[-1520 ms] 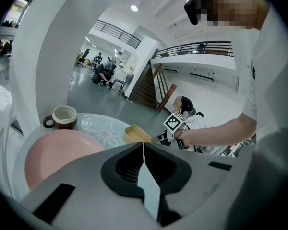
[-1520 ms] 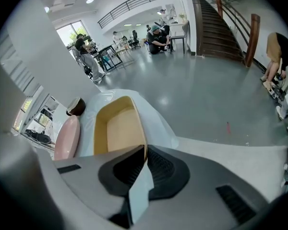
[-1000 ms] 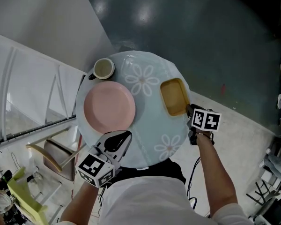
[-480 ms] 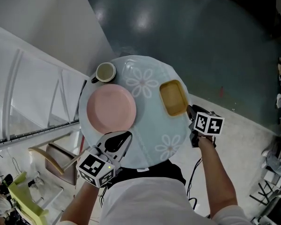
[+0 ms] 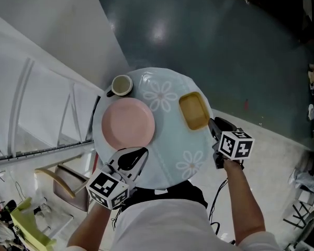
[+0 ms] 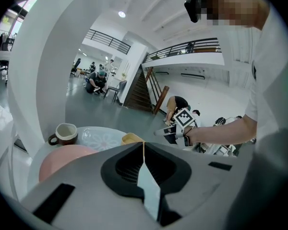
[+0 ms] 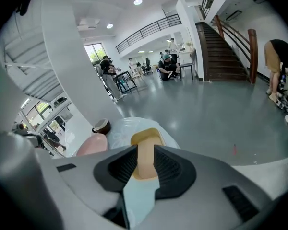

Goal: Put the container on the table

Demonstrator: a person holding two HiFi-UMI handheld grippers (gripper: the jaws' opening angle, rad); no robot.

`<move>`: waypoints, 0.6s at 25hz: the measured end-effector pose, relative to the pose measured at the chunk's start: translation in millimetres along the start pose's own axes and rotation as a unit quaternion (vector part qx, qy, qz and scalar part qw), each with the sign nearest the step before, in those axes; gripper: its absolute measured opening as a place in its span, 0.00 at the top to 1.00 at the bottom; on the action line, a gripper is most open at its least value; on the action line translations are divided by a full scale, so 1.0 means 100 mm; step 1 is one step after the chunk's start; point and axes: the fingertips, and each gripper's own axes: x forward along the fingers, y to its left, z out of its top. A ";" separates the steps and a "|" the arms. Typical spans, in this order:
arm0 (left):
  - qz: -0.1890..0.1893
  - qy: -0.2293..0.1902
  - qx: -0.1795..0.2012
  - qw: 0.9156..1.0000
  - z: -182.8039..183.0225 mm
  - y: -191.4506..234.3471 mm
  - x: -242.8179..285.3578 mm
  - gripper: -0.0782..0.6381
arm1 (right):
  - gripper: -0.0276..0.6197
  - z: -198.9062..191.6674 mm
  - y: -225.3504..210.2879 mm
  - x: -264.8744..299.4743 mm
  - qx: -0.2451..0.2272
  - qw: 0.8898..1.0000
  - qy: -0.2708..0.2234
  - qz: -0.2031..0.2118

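Note:
The yellow rectangular container (image 5: pixel 193 110) rests on the round table (image 5: pixel 170 145), which has a pale blue flowered cloth, near its right edge. My right gripper (image 5: pixel 213 123) hovers just off the container's near right corner, apart from it. Its jaws stand a little open, and the container (image 7: pixel 145 137) shows through the gap. My left gripper (image 5: pixel 141 151) sits at the table's near left edge with its jaws shut and empty, pointing across the table in the left gripper view (image 6: pixel 143 145).
A pink plate (image 5: pixel 128 122) lies left of the container, with a mug (image 5: pixel 121 85) behind it. A chair (image 5: pixel 68 179) stands at the lower left beside a white slanted railing (image 5: pixel 47 103). Grey floor surrounds the table, and people work far off.
My right gripper has drawn back a little from the container's corner toward the person. The left gripper has stayed put, and the head view has shifted slightly.

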 end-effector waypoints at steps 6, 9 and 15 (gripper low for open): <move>-0.003 -0.003 0.016 1.000 0.08 -0.05 -0.10 0.85 | 0.78 0.13 0.24 -0.23 -0.012 0.999 -0.027 0.019; -0.007 -0.004 0.023 1.000 0.09 -0.08 -0.17 0.85 | 0.78 0.14 0.39 -0.34 -0.015 0.999 -0.037 0.028; -0.009 -0.012 0.038 0.999 0.13 -0.13 -0.31 0.85 | 0.81 0.14 0.65 -0.56 -0.026 0.997 -0.060 0.047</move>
